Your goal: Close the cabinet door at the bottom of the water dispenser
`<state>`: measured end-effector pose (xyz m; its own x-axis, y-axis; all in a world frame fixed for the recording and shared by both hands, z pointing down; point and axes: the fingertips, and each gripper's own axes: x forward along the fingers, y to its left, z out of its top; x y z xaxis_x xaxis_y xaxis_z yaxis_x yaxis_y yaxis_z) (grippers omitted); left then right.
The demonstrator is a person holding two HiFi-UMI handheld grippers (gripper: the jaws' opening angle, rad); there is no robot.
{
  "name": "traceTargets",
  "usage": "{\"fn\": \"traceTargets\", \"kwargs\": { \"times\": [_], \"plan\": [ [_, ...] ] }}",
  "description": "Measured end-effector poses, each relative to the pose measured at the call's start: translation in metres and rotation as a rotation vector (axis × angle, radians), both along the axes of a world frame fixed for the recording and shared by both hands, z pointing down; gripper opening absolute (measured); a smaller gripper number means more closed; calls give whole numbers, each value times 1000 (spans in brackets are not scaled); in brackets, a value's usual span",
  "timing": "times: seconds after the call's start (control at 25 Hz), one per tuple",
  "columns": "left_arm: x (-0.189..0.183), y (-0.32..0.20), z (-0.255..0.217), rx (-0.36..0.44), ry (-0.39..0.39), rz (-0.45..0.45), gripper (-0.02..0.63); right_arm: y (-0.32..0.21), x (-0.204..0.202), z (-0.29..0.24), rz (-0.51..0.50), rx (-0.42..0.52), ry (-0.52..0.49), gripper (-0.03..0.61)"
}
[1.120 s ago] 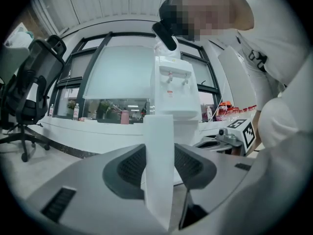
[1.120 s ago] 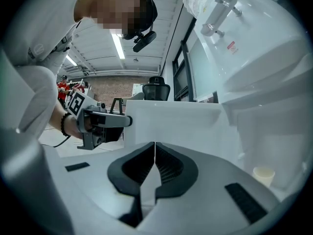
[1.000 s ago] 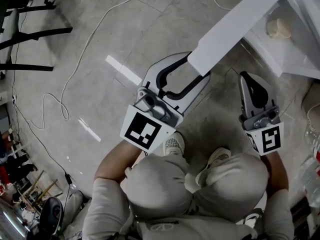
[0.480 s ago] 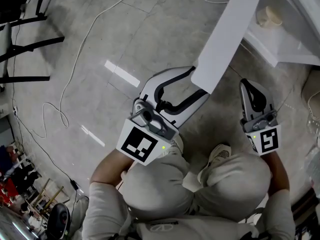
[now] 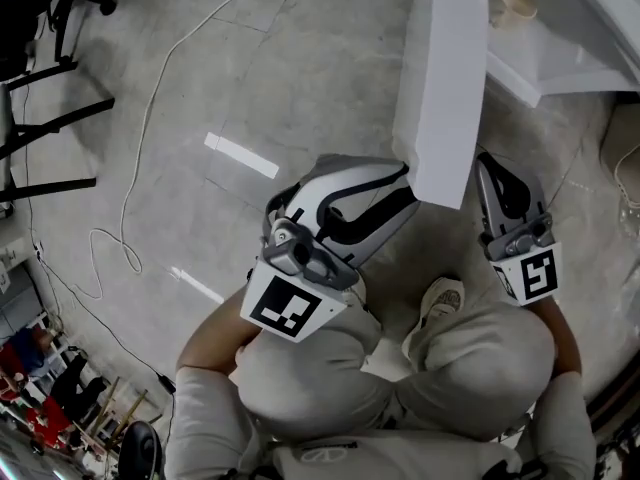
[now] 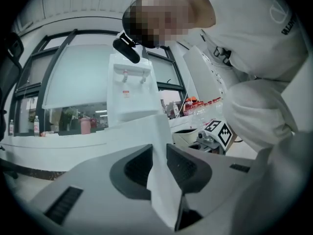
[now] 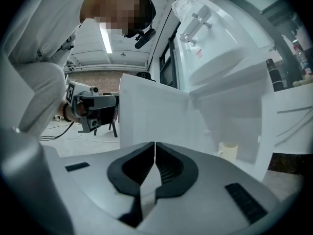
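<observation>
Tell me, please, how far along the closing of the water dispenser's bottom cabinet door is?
Done: nothing final yet; the flat white cabinet door stands wide open, the cabinet's inside exposed. In hand: the left gripper has the door's free edge between its closing jaws. The right gripper is shut and empty. Left: swing the door shut.

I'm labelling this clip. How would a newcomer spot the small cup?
Find the white water dispenser; its bottom cabinet stands open. The cup sits alone inside, past the partly open door: the only round, cream thing among flat white panels.
</observation>
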<state>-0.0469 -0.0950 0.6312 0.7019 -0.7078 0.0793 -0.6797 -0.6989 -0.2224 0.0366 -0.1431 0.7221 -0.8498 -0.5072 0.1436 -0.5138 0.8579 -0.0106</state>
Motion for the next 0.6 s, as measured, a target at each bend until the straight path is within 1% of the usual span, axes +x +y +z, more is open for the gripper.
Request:
{"fn": "traceTargets", "kwargs": {
  "times": [0.24, 0.4, 0.6],
  "plan": [
    [26, -1, 0, 7, 5, 84, 87, 10, 30, 8, 32, 7, 33, 18],
    [43, -4, 0, 16, 6, 128, 83, 14, 42, 13, 59, 4, 19, 19],
    [61, -7, 1, 22, 11, 177, 80, 18, 47, 12, 50, 28, 4, 20]
  ]
}}
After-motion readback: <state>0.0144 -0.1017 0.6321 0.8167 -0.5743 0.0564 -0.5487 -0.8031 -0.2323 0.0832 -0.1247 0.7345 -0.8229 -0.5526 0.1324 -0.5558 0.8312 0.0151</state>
